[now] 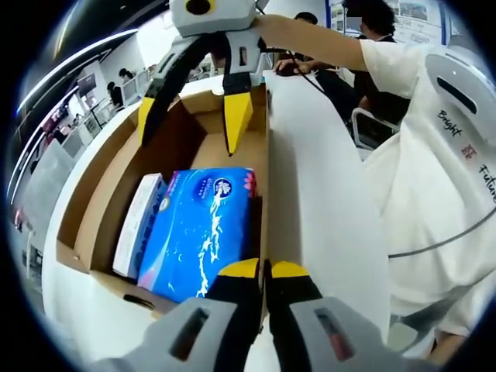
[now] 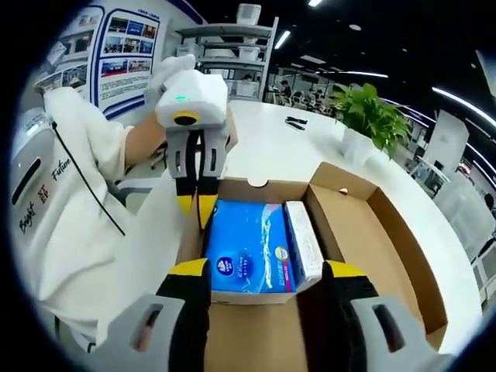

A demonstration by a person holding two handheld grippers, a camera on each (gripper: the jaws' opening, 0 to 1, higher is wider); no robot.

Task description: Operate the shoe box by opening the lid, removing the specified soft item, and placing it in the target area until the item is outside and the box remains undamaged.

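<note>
Lid open, tissue pack not yet lifted out of the shoe box.

In the left gripper view we see the shoe box [image 1: 101, 194] with its lid [image 1: 325, 201] swung open to the side, so the first step looks done; our left gripper [image 1: 263, 273] has its fingers pressed together at the box's near edge, holding nothing we can make out, while the right gripper [image 1: 194, 108] reaches in from the far side with fingers spread. The blue tissue pack [image 1: 203, 231], soft and glossy, lies flat inside beside a white carton [image 1: 139, 225]. In the right gripper view our right gripper [image 2: 267, 283] is wide open, straddling the pack [image 2: 248, 248]; grasping, lifting and setting it on the table [image 2: 302, 151] remain.
</note>
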